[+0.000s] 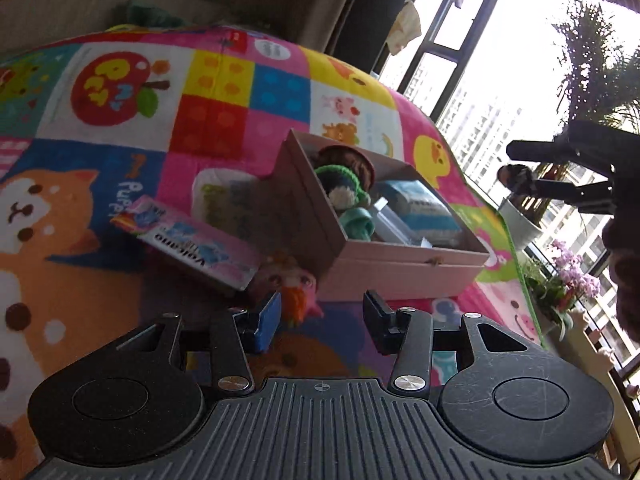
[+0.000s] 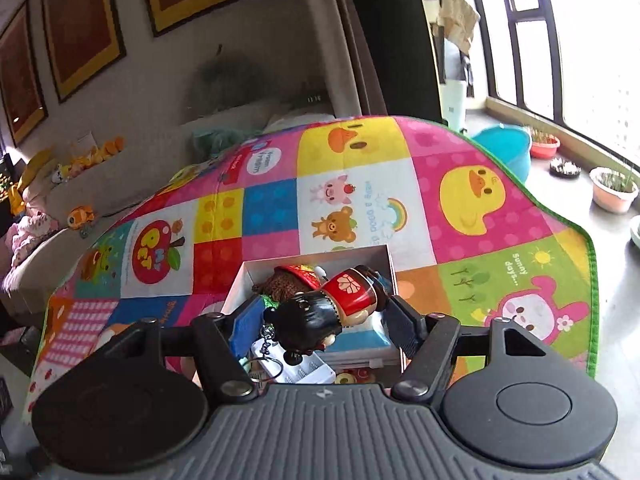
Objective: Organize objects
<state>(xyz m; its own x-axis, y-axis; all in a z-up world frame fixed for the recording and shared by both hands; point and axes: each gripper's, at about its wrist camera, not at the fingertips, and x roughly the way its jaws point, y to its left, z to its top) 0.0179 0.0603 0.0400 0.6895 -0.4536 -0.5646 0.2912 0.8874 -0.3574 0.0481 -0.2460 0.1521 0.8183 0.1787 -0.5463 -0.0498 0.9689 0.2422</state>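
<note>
Tidying toys into a box (image 1: 400,258) on a patchwork play mat (image 2: 472,168), part done

Centre frame, the box holds several toys; right gripper (image 2: 320,322), jaws apart, has a doll (image 2: 340,304) between them above it; left gripper (image 1: 320,314) gapes empty near a card packet (image 1: 192,244) and small doll (image 1: 290,284) left out

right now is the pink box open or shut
Open: the pink box has no lid on, and the knitted toys inside show from above.

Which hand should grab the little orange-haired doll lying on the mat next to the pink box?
Left. The left tool is empty and open, with the orange-haired doll just ahead of its fingertips. The right tool is over the pink box with a red figurine between its fingers.
</note>
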